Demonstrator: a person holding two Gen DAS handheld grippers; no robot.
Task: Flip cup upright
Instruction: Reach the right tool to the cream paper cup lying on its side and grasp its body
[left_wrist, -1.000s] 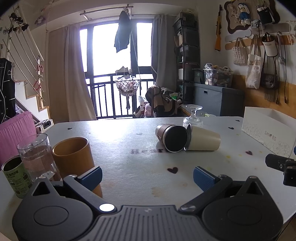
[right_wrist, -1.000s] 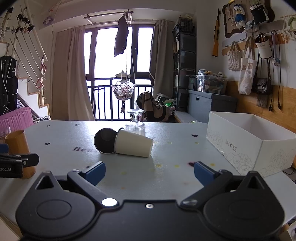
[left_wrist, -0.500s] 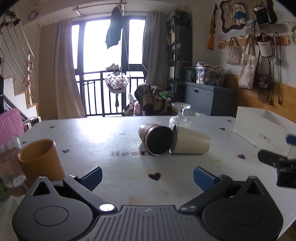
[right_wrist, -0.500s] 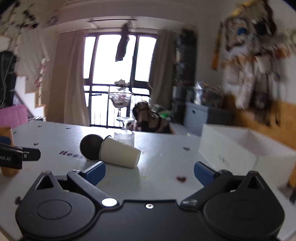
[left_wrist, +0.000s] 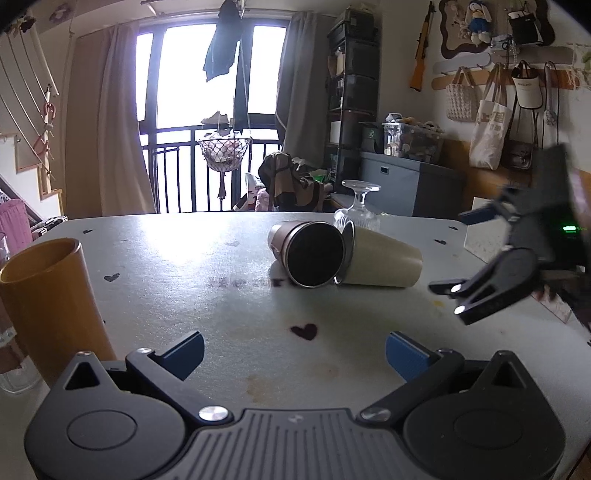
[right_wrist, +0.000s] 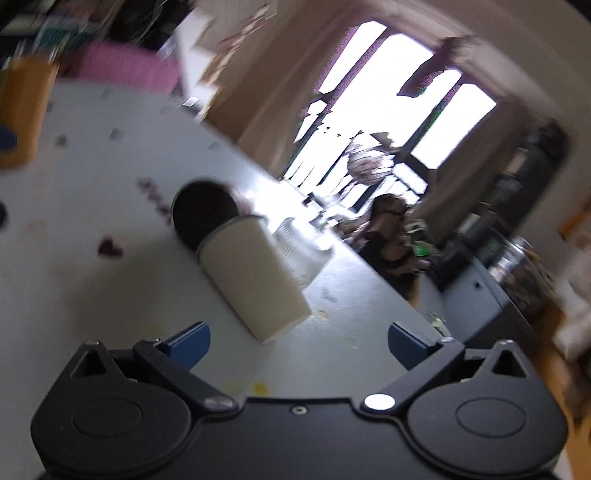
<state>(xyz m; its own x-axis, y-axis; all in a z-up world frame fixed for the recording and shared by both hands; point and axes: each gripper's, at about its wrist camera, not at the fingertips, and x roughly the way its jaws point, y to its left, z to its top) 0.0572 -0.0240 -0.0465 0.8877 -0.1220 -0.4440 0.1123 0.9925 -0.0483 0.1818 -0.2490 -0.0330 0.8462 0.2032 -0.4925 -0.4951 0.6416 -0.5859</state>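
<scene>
A cream paper cup (left_wrist: 380, 264) lies on its side on the grey table (left_wrist: 207, 266), mouth against a brown metal tumbler (left_wrist: 308, 256) that also lies on its side. In the right wrist view the cream cup (right_wrist: 251, 284) lies just ahead of my right gripper (right_wrist: 297, 341), base toward it, with the tumbler (right_wrist: 201, 218) behind. The right gripper is open, empty and rolled sideways; it shows in the left wrist view (left_wrist: 456, 254) right of the cup. My left gripper (left_wrist: 293, 350) is open and empty, well short of the cups.
An upright orange cup (left_wrist: 48, 306) stands at the left near my left fingers. An upside-down stemmed glass (left_wrist: 358, 210) stands behind the cups. A white box (left_wrist: 484, 236) sits at the right. The table edge is near on the right.
My right gripper has rolled sideways and moved in close to the cream cup's base. My left gripper has moved a little forward. The cups have not moved.
</scene>
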